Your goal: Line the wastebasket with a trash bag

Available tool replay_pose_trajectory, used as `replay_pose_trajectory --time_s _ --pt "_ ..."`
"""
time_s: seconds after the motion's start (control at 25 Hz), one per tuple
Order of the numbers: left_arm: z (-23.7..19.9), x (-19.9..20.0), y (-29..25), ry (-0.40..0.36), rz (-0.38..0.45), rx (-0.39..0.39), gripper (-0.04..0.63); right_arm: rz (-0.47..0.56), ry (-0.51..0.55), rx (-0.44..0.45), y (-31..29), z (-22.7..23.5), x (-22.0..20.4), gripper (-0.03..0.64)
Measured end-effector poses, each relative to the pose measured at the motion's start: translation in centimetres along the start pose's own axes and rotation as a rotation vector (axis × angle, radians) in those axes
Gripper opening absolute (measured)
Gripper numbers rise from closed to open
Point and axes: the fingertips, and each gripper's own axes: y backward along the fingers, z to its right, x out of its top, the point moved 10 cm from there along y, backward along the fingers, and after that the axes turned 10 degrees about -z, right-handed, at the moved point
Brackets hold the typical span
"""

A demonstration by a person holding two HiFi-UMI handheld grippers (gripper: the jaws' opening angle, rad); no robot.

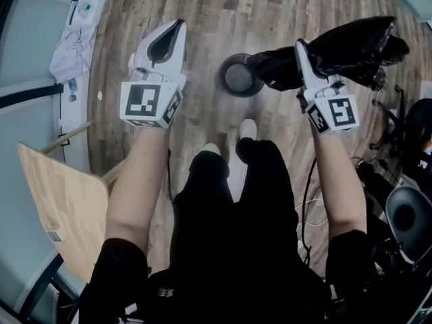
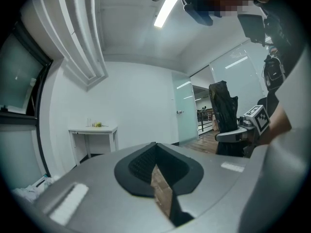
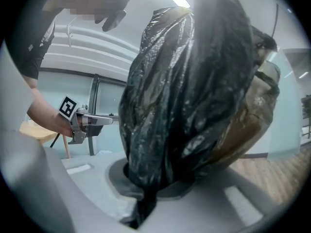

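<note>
Gripping trash bag (image 1: 351,46) in right tongs (image 1: 301,49) near wastebasket (image 1: 237,77), left tongs (image 1: 173,34) clenched empty. Likely calls for spreading bag mouth next.

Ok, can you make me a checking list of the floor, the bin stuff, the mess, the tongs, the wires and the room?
Surface: wooden plank floor.
Job's things: round wastebasket on the floor, no liner seen; black trash bag bunched, held up near it.
Clutter: crumpled white cloth on the left ledge.
Tongs: left tongs shut, empty; right tongs shut on the trash bag.
Cables: thin cables on the floor at right.
Surroundings: wooden chair at left; white table by the wall; glass door.
</note>
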Motion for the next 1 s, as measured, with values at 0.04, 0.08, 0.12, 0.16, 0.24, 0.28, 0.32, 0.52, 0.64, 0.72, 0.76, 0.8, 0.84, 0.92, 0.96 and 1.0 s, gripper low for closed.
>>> replay_pose_trajectory --time_s 0.04,0.08,0.12,0.16,0.24,0.28,0.32,0.52,0.64,0.72,0.76,0.8,0.84,0.92,0.96,1.0 --pt "-0.1 -0.9 -0.2 -0.001 0.001 0.001 0.006 0.0 -0.003 -0.002 -0.4 -0.1 -1.1 0.002" --pt "-0.3 -1.8 -0.4 0.0 0.003 0.003 0.006 -0.001 -0.003 -0.004 -0.8 -0.2 -2.2 0.002" --pt "-0.6 -2.7 -0.5 -0.001 0.005 0.005 0.006 -0.003 -0.001 -0.005 -1.2 -0.3 -3.2 0.002" --pt "-0.8 -3.6 -0.5 -0.004 0.006 0.007 0.006 -0.005 0.006 -0.003 -1.7 -0.5 -4.1 0.002" --pt "-1.5 -5.5 -0.5 -0.007 0.003 0.022 0.006 -0.011 0.026 0.004 -2.8 -0.9 -6.0 0.002" --pt "-1.8 -6.4 -0.6 -0.001 0.002 0.034 0.006 -0.015 0.033 0.008 -3.3 -1.0 -7.0 0.002" --pt "-2.1 -7.3 -0.7 0.006 0.002 0.043 0.006 -0.019 0.037 0.011 -3.8 -1.1 -7.9 0.002" --pt "-2.0 -11.6 -1.9 -0.016 -0.001 0.031 0.006 -0.015 0.068 0.022 -5.4 -0.9 -11.9 0.002" --pt "-2.3 -14.8 -3.3 -0.021 -0.003 0.021 0.006 -0.009 0.077 0.021 -6.7 -0.6 -14.6 0.002" --pt "-2.5 -17.3 -4.5 -0.02 0.003 0.016 0.006 -0.011 0.077 0.02 -7.8 -0.4 -17.0 0.002" --pt "-2.5 -18.7 -5.1 -0.021 0.006 0.013 0.006 -0.011 0.076 0.018 -8.4 -0.3 -18.3 0.002" --pt "-2.5 -20.2 -5.7 -0.025 0.006 0.01 0.006 -0.009 0.076 0.017 -9.0 -0.2 -19.6 0.002" --pt "-2.5 -21.7 -6.2 -0.037 0.005 0.005 0.006 -0.003 0.078 0.016 -9.6 -0.1 -20.9 0.002" --pt "-2.5 -24.6 -7.4 -0.074 0.002 -0.009 0.006 0.012 0.091 0.021 -10.8 -0.2 -23.3 0.002" --pt "-2.5 -26.0 -7.9 -0.088 0.005 -0.015 0.006 0.015 0.101 0.023 -11.3 -0.2 -24.5 0.002" --pt "-2.5 -27.3 -8.4 -0.094 0.012 -0.018 0.006 0.017 0.109 0.025 -11.8 -0.3 -25.6 0.002"
